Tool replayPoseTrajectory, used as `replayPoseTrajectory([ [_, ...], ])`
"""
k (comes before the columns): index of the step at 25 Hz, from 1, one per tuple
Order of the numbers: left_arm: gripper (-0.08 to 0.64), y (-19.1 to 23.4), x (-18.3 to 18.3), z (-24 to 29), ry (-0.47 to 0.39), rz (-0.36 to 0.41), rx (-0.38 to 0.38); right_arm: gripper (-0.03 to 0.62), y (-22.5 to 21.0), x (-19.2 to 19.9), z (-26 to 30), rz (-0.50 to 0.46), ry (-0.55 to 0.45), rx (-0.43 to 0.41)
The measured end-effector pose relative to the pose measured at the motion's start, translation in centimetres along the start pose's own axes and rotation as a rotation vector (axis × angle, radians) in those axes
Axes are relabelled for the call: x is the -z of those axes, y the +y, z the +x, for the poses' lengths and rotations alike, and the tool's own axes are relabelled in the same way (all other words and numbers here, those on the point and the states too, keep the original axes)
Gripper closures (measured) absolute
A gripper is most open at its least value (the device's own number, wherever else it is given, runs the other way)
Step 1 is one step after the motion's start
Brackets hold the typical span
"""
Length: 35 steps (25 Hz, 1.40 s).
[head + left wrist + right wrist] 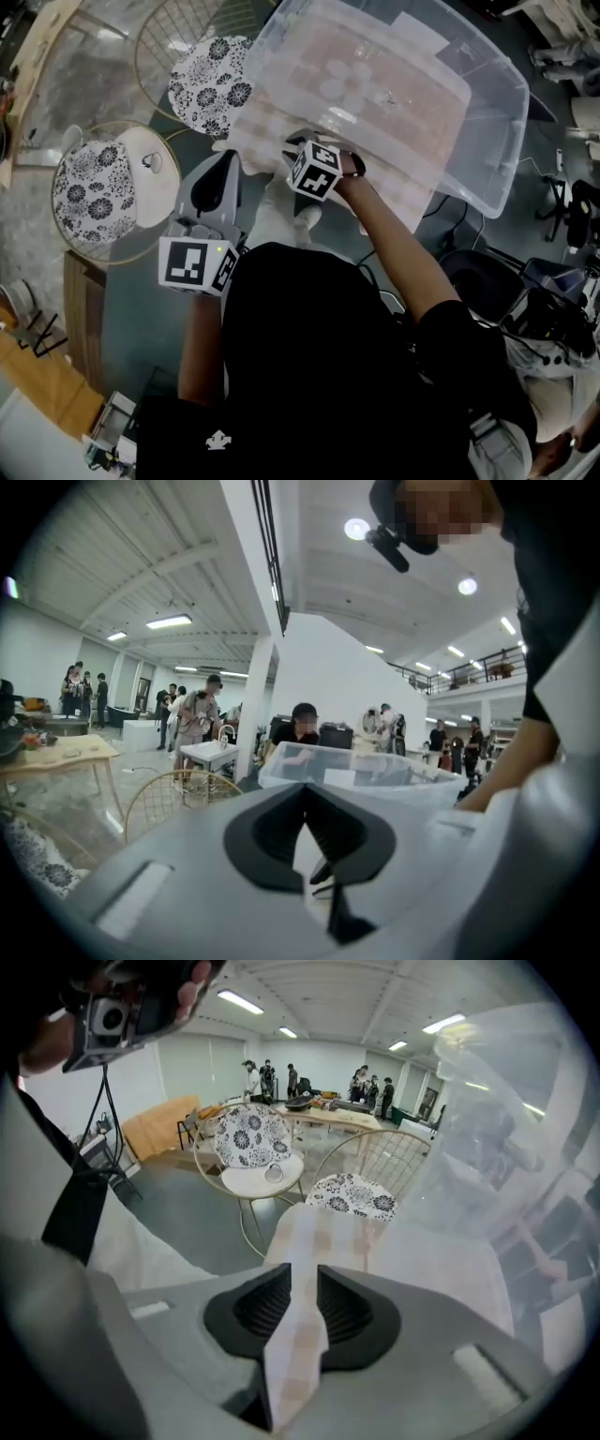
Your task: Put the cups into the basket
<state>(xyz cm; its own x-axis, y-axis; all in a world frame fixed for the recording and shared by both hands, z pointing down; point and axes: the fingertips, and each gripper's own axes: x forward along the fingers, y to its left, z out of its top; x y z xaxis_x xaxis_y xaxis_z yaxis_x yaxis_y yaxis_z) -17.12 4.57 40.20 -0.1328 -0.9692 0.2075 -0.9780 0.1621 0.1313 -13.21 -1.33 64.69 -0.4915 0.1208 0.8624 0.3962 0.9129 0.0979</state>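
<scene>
A checkered tablecloth [281, 131] covers the table under a big clear plastic bin [487, 122]. Faint round clear cups [335, 88] show through the bin's floor. My right gripper [298, 155] is shut on the cloth's near edge, and a folded strip of the cloth [302, 1326] runs between its jaws. My left gripper [225, 161] sits at the cloth's left corner. Its jaws are closed, with a white sliver of cloth [305, 860] between them. The bin [375, 766] stands straight ahead of it.
Two wire chairs with floral cushions [211, 80] [89, 192] stand left of the table. The nearer one's white seat [155, 183] carries a small object [150, 161]. Several people stand around tables in the hall [192, 714]. Cables and gear lie at right [553, 300].
</scene>
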Motion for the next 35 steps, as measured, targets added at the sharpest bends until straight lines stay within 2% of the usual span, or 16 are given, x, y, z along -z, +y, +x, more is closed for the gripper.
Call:
replayPoseTrajectory([
  [4, 0.554, 0.5, 0.4, -0.9, 0.005, -0.004, -0.02, 0.499, 0.3, 0.7, 2.1, -0.063, 0.074, 0.009],
  [9, 0.554, 0.8, 0.8, -1.5, 0.02, -0.005, -0.037, 0.499, 0.6, 1.5, 3.5, -0.083, 0.138, -0.02],
  [13, 0.554, 0.9, 0.4, -1.5, 0.017, 0.003, -0.035, 0.57, 0.6, 1.9, 3.8, -0.102, 0.163, -0.014],
  [16, 0.554, 1.1, 0.3, -1.4, 0.014, 0.005, -0.035, 0.574, 0.6, 1.8, 3.7, -0.115, 0.164, -0.013],
  [23, 0.554, 0.9, 0.1, -0.9, 0.016, 0.009, -0.022, 0.575, 0.9, 0.0, 1.9, -0.125, 0.097, 0.0],
  [35, 0.554, -0.2, -1.6, 0.8, 0.004, 0.038, 0.02, 0.575, 1.6, -3.4, -3.9, -0.009, -0.061, -0.001],
])
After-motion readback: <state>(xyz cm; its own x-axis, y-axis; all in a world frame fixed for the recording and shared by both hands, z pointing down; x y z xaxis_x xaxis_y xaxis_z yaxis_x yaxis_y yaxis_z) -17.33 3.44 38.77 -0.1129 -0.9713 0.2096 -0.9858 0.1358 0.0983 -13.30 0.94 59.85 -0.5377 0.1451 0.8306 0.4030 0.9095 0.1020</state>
